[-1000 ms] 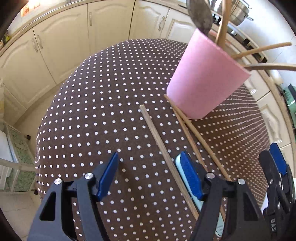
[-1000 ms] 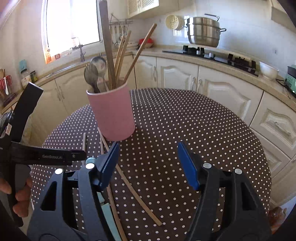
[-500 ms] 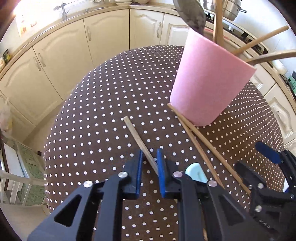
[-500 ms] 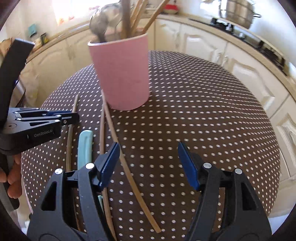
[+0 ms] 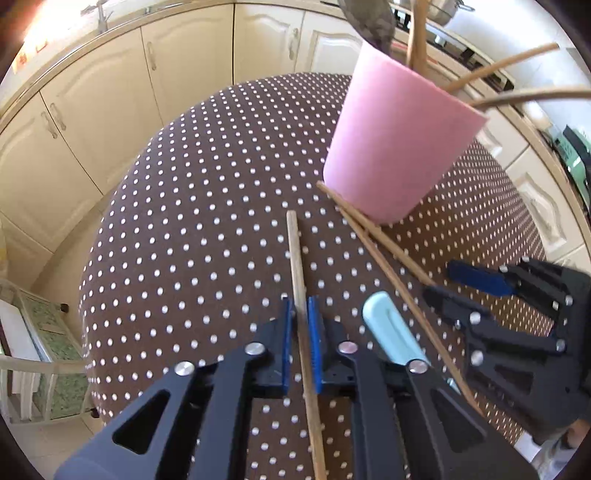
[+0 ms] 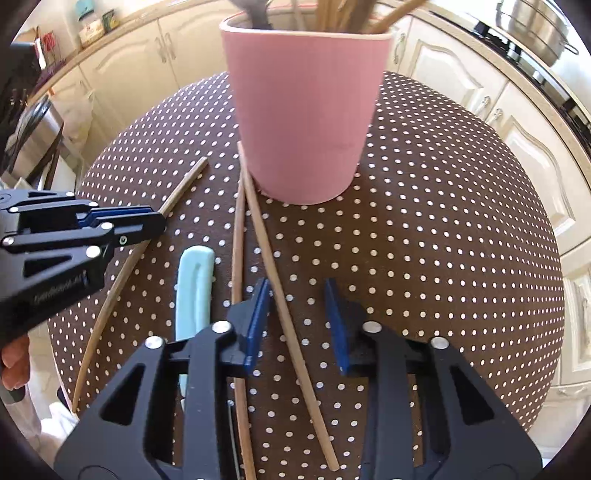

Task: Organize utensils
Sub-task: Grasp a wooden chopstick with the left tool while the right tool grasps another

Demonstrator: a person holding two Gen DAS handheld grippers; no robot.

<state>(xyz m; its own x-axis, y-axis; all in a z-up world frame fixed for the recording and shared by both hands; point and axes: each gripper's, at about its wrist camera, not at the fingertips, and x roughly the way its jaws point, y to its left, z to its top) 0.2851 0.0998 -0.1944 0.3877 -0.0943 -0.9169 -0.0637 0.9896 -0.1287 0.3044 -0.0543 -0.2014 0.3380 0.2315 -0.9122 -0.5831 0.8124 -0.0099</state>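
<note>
Between the blue pads of the left gripper (image 5: 301,314) runs a wooden chopstick (image 5: 295,251); the jaws are nearly together and clamp it on both sides, its far end reaching out over the dotted cloth towards the cup. Just right of that gripper lies a pale teal handle (image 5: 391,332), flat on the cloth, its lower end hidden behind the black finger.

Further right, the right gripper (image 6: 297,295) points down at the table with its jaws closing. A second chopstick (image 6: 280,291) lies on the cloth between them, close to the left-hand pad, and a clear gap remains to the other pad, so nothing is gripped. A third chopstick (image 6: 238,258) lies just outside that left-hand pad, beside the teal handle. These two sticks converge at the foot of the pink cup (image 6: 306,110), where their far ends touch or nearly touch its base.

The cup stands upright on the round table with the brown polka-dot cloth (image 6: 443,221) and holds several wooden sticks and a metal spoon (image 5: 373,22). Cream kitchen cabinets (image 5: 110,110) curve around behind the table.
</note>
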